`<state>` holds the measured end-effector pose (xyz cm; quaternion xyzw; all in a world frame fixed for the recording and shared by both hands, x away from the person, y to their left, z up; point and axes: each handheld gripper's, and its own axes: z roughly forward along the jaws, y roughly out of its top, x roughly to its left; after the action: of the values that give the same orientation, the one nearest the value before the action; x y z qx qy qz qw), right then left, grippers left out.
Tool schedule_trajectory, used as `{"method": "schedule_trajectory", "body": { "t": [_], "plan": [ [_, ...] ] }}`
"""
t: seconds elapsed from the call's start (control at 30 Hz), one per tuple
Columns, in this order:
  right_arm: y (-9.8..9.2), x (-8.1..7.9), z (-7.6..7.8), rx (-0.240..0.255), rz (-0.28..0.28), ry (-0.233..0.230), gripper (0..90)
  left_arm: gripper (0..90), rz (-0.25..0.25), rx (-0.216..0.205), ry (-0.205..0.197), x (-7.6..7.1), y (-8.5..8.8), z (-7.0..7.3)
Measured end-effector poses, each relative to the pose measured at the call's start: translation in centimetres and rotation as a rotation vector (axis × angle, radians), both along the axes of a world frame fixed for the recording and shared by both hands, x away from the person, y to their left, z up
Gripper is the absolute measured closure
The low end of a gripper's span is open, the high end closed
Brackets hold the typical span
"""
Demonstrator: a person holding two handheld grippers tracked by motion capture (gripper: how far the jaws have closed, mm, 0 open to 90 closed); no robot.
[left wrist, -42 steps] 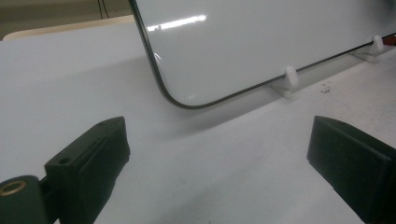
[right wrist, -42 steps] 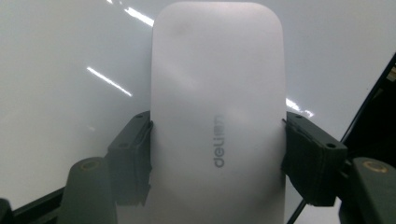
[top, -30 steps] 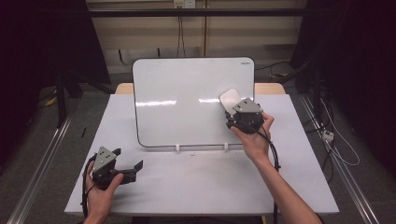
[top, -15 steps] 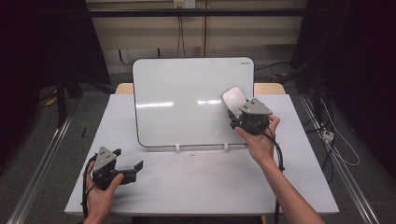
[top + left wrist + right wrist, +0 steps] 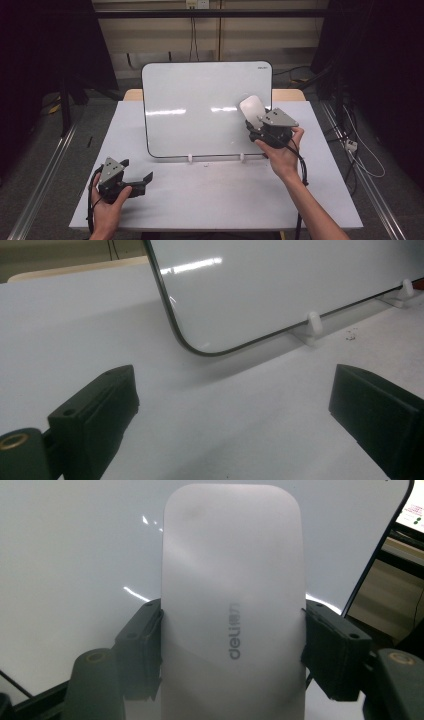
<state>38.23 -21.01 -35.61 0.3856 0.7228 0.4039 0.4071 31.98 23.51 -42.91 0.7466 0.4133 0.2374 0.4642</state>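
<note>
Whiteboard eraser (image 5: 232,605), pale grey with a rounded top and a faint "deli" mark on its back, sits clamped between the two black jaws of the right tongs (image 5: 256,119). In the right gripper view the jaws press on its two long sides, about halfway down its length, and the upper end stands clear above them. Seen from the high view, the eraser (image 5: 251,111) is held up against the right part of the whiteboard (image 5: 200,100), near its right edge and roughly at mid-height; whether the eraser's face actually touches the board cannot be told. The whiteboard stands propped and leaning back on small white feet (image 5: 190,158) toward the far side of the surface (image 5: 220,200), and its face looks blank apart from light reflections.

The left tongs (image 5: 140,181) rest low at the near left of the surface, held in the person's left hand (image 5: 107,202), well apart from the board. Their jaws stand wide with nothing between them; in the left gripper view they frame the bare surface and the lower left corner of the whiteboard (image 5: 280,290) beyond.
</note>
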Motion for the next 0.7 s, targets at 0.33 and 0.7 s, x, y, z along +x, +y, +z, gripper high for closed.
{"method": "schedule_trajectory", "body": {
  "t": [0.33, 0.7],
  "plan": [
    [-1.8, -1.2, -1.1, 0.046, -0.027, 0.034, 31.7, 5.4, 0.010, -0.008, -0.001, -0.1, 0.5, 0.0],
    [-1.4, -3.1, -3.2, -0.018, 0.003, 0.068, 31.7, 5.3, 0.007, -0.004, 0.000, -0.3, 0.5, 0.0]
  ]
}}
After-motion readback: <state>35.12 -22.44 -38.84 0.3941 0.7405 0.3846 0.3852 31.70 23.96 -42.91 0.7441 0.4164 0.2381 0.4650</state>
